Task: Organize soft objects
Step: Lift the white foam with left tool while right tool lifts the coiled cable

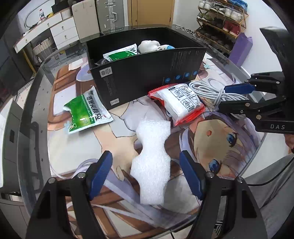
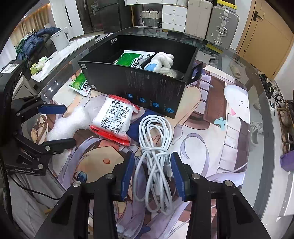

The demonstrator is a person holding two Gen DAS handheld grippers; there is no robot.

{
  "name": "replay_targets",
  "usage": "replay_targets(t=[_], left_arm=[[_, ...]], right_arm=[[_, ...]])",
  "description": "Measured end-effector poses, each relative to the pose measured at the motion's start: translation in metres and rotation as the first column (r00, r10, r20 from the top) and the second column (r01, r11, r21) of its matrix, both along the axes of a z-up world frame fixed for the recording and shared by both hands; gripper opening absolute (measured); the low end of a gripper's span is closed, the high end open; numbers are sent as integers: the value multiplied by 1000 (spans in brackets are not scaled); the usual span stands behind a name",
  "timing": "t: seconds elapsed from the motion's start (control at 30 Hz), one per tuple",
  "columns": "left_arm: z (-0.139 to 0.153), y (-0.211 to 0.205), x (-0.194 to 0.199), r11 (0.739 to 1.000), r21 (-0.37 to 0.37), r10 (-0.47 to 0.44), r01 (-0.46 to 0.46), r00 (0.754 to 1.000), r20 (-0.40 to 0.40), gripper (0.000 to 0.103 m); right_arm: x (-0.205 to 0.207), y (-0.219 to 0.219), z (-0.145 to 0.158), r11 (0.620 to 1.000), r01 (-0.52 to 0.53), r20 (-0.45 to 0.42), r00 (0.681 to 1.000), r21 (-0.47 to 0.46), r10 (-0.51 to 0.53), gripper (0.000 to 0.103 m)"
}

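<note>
A black box [image 1: 147,73] [image 2: 147,88] stands on the table and holds a green packet [image 1: 119,53] [image 2: 126,58] and a white plush toy [image 1: 148,45] [image 2: 161,60]. My left gripper [image 1: 146,165] is open, its fingers on either side of a white foam piece [image 1: 152,156] [image 2: 68,125] that lies on the mat. My right gripper [image 2: 151,171] [image 1: 227,95] is open around a coiled white cable [image 2: 156,150] [image 1: 207,92]. A red-and-white packet [image 1: 182,103] [image 2: 114,119] and a second green packet [image 1: 84,112] [image 2: 80,85] lie beside the box.
The glass table [image 1: 33,114] [image 2: 261,103] carries an anime-print mat [image 1: 211,147] [image 2: 211,128]. A shoe rack [image 1: 220,22], a purple bag [image 1: 240,49], white drawers [image 1: 62,31] [image 2: 174,16] and a suitcase [image 2: 224,25] stand beyond the table.
</note>
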State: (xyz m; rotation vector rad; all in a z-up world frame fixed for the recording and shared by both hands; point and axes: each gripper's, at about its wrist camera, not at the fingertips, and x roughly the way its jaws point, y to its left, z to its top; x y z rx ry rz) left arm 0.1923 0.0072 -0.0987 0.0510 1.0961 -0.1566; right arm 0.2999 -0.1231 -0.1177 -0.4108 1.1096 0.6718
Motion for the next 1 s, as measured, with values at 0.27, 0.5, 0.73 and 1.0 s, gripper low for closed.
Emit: replay_targets(t=[0.27, 0.5, 0.73, 1.0], left_arm=[[0, -11, 2, 999, 18, -27, 26, 1000, 10, 36], [22, -7, -7, 1000, -4, -26, 27, 997, 68, 36], [26, -6, -10, 999, -19, -25, 27, 997, 72, 36], [19, -10, -9, 999, -13, -36, 37, 998, 53, 36]], right_arm=[[-6, 1, 4, 1000, -26, 10, 1000, -7, 26, 23], [-15, 6, 14, 998, -56, 24, 998, 2, 56, 16], [-22, 10, 6, 995, -92, 36, 995, -42, 93, 18], [-20, 15, -10, 992, -99, 7, 995, -82, 100, 30]])
